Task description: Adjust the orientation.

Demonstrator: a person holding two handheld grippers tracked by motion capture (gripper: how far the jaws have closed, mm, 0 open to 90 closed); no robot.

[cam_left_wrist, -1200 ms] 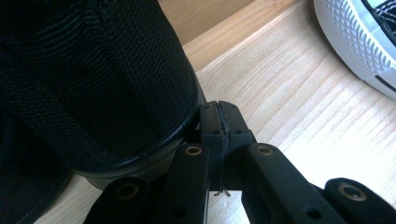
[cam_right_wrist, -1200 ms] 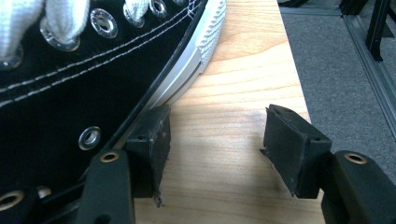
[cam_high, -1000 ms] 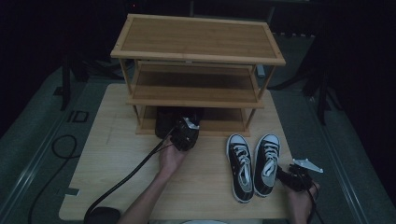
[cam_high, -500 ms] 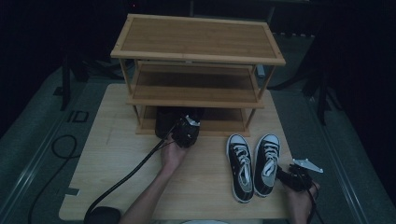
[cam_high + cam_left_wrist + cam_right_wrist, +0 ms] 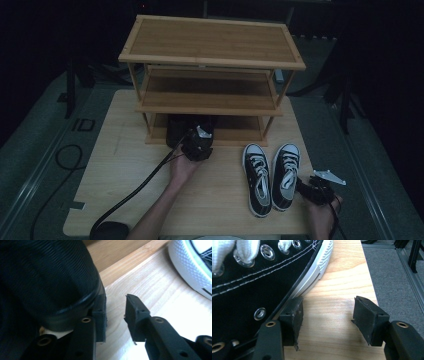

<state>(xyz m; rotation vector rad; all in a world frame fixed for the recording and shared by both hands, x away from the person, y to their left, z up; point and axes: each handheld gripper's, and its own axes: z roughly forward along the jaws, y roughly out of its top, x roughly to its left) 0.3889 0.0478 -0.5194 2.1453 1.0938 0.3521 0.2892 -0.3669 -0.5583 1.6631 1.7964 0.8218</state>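
A black shoe (image 5: pixel 176 129) lies at the front of the wooden rack's bottom shelf (image 5: pixel 235 134). My left gripper (image 5: pixel 196 139) sits right beside it. In the left gripper view the jaws stand open (image 5: pixel 115 317) over bare table, and the black shoe (image 5: pixel 45 277) bulges against the outside of the left jaw. A pair of black-and-white sneakers (image 5: pixel 270 175) stands on the table's right. My right gripper (image 5: pixel 301 187) is at the right sneaker's heel. It is open (image 5: pixel 328 315), with its left jaw touching that sneaker's sole (image 5: pixel 257 290) and nothing between the jaws.
The three-shelf bamboo rack (image 5: pixel 212 42) stands at the back of the light wooden table (image 5: pixel 125 170). A black cable (image 5: pixel 135 192) trails from the left gripper to the table's front. The table's right edge (image 5: pixel 372 287) runs close to the right gripper.
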